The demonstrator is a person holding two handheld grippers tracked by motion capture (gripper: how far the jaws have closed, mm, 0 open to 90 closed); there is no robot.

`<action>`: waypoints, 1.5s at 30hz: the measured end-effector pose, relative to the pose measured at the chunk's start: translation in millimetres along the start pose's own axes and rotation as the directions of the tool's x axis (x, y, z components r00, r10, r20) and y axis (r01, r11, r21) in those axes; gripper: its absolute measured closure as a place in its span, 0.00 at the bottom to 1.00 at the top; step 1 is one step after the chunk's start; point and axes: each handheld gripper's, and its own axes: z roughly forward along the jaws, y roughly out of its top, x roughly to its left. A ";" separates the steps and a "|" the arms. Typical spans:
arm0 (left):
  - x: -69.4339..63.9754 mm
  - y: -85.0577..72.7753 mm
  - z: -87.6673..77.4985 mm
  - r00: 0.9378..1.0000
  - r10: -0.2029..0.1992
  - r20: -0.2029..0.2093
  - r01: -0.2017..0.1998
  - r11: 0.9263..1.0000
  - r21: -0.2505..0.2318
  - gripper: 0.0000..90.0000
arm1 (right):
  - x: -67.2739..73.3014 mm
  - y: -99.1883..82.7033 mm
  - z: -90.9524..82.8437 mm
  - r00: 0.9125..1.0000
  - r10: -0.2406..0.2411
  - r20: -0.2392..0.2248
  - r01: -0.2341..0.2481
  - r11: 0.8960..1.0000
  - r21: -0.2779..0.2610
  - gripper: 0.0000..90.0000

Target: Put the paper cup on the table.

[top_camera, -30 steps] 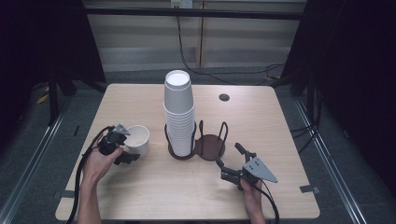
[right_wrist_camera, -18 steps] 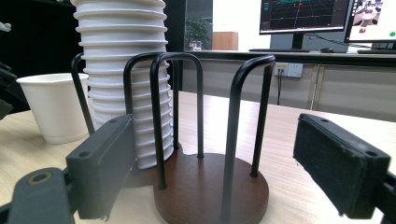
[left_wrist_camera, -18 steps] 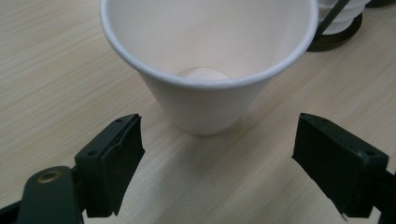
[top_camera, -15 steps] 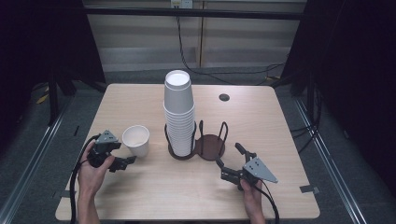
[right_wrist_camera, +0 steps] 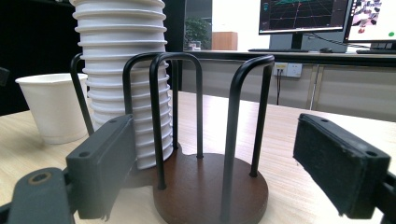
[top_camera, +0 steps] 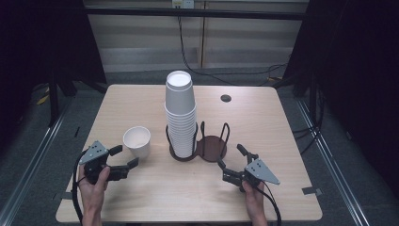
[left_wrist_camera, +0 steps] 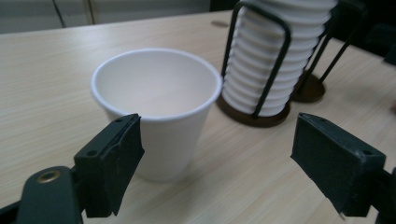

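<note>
Grippers first, nearest your side of the table (top_camera: 155, 197). Your left gripper (top_camera: 121, 157) sits at the near left, well apart from the cup holder (top_camera: 197, 149) and to its left; its jaws stand apart with nothing between them, though they have just been closing a little. In the left gripper view, the black pads (left_wrist_camera: 114, 163) frame the single cup (left_wrist_camera: 156, 105) without touching it.

Your right gripper (top_camera: 232, 158) rests near the holder's near right side, jaws spread wide, empty, aimed at the holder's vacant ring.

Single white paper cup (top_camera: 137, 141): upright, mouth up, empty, standing on the table just left of the holder, apart from it and just beyond your left gripper's tips.

Cup holder: two dark round bases side by side near the table's middle, each fenced by black wire hoops (right_wrist_camera: 238, 116). The left ring carries the tall stack of white cups (top_camera: 179, 113), nested mouth down; the right ring (top_camera: 211, 146) has a bare brown base (right_wrist_camera: 205, 186).

Small dark round disc (top_camera: 226, 98): on the tabletop beyond the holder, toward the far right.

Black cable (top_camera: 188, 47): past the table's far edge, hanging down the back wall to the floor.
</note>
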 end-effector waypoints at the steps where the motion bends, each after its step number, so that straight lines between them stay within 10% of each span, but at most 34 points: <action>1: -3.1 -1.0 0.6 1.000 0.010 -0.019 -0.010 1.000 -0.004 0.18 | 0.0 0.0 0.0 1.000 0.000 0.000 0.000 1.000 0.000 0.14; 16: -51.4 -14.6 19.7 0.997 0.077 -0.027 -0.080 0.980 -0.182 0.18 | -0.1 0.0 0.1 1.000 0.000 0.000 0.000 1.000 0.000 0.14; 22: -69.5 -23.3 47.2 0.990 0.140 -0.013 -0.140 0.975 -0.172 0.18 | -0.1 0.0 0.1 1.000 0.001 0.000 -0.001 1.000 0.001 0.14; 38: -96.3 -38.4 79.0 0.996 0.094 0.011 -0.089 0.973 -0.213 0.17 | -0.1 0.0 -0.1 1.000 -0.002 -0.001 0.002 1.000 -0.002 0.15; 45: -100.8 -43.7 74.0 0.991 0.134 -0.010 -0.131 0.946 -0.298 0.17 | 0.0 0.0 0.0 1.000 0.000 -0.002 0.000 1.000 0.002 0.15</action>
